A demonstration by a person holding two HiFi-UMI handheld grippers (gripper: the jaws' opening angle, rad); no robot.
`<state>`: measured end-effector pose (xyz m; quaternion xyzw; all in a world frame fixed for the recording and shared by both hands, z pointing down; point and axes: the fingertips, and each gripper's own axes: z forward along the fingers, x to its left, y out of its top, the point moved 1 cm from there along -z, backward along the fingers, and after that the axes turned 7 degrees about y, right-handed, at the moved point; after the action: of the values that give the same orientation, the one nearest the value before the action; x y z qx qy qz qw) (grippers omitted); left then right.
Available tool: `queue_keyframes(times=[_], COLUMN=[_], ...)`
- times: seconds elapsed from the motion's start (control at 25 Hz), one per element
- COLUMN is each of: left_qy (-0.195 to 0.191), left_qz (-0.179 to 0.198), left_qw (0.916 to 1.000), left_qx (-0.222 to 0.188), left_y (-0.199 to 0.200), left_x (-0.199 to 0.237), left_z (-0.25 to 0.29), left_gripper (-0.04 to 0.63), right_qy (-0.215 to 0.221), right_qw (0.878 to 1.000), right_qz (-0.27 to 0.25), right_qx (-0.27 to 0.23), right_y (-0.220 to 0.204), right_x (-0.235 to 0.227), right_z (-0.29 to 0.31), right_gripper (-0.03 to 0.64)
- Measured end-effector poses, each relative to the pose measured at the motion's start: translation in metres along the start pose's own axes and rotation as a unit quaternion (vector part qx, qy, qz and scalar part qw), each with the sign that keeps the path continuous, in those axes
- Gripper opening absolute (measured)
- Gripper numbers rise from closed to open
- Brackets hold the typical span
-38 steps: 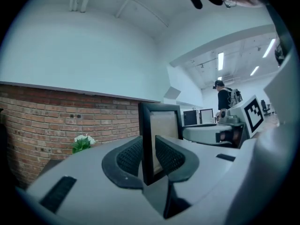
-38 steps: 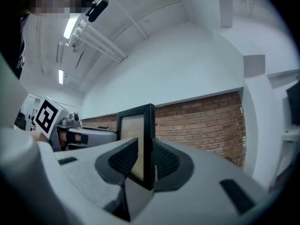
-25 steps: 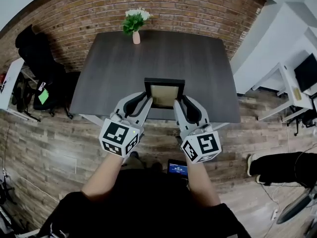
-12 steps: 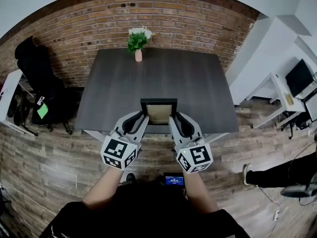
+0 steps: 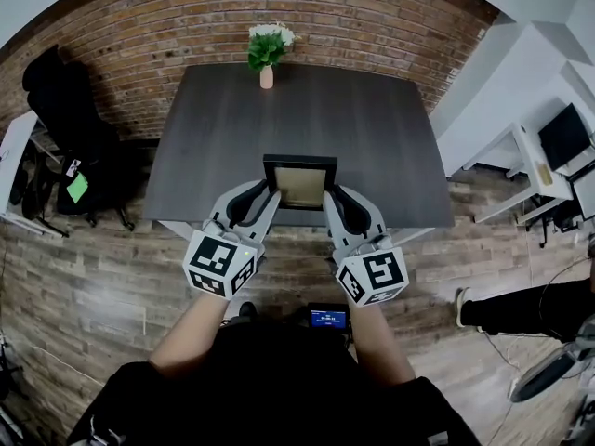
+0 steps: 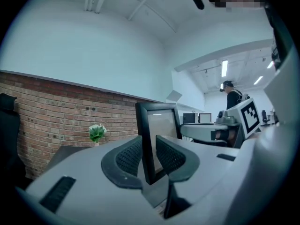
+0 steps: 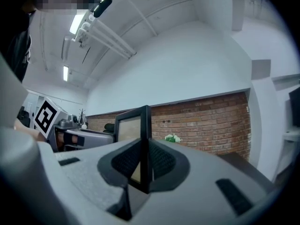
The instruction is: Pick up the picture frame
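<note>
The picture frame (image 5: 299,182), black with a pale tan inside, is held over the near edge of the dark table (image 5: 279,110). My left gripper (image 5: 271,193) grips the frame's left side and my right gripper (image 5: 327,196) grips its right side. In the left gripper view the frame (image 6: 157,125) stands upright between the ribbed pads of the left gripper (image 6: 149,156). Seen edge-on in the right gripper view, the frame (image 7: 132,125) is clamped tight in the right gripper (image 7: 144,165). Whether the frame's bottom rests on the table is hidden.
A small vase with a green plant (image 5: 267,59) stands at the table's far edge by the brick wall. A black chair (image 5: 65,100) is at the left, white desks (image 5: 539,156) at the right. A person's legs (image 5: 530,309) lie at the lower right on the wood floor.
Both grippers and the frame have shifted a little to the left along the table's near edge. The right jaws have closed onto the frame's edge.
</note>
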<state>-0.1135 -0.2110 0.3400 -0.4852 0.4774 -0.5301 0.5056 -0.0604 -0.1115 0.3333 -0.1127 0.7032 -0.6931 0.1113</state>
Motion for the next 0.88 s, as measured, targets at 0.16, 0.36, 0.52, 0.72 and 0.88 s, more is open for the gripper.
queue_keyframes(times=[0.16, 0.36, 0.52, 0.72, 0.88], left_qy=[-0.011, -0.022, -0.028, -0.036, -0.039], left_qz=[-0.005, -0.01, -0.013, -0.016, -0.018], left_qw=[0.9999, 0.9997, 0.9995, 0.9992, 0.9991], left_qx=[0.002, 0.0, 0.0, 0.006, 0.006], left_y=[-0.003, -0.003, -0.004, -0.006, -0.009], left_x=[-0.005, -0.015, -0.025, -0.039, -0.052], left_z=[0.003, 0.012, 0.02, 0.033, 0.044], left_gripper=[0.086, 0.086, 0.086, 0.086, 0.086], right_qy=[-0.011, -0.022, -0.027, -0.032, -0.031], right_qw=[1.0, 1.0, 1.0, 0.999, 0.999], right_qz=[0.005, 0.006, 0.011, 0.015, 0.021], right_qx=[0.004, 0.004, 0.007, 0.005, 0.005], right_y=[-0.004, -0.005, -0.007, -0.007, -0.012], right_x=[-0.004, -0.015, -0.024, -0.041, -0.055], right_z=[-0.004, -0.013, -0.02, -0.029, -0.038], right_gripper=[0.051, 0.051, 0.051, 0.051, 0.051])
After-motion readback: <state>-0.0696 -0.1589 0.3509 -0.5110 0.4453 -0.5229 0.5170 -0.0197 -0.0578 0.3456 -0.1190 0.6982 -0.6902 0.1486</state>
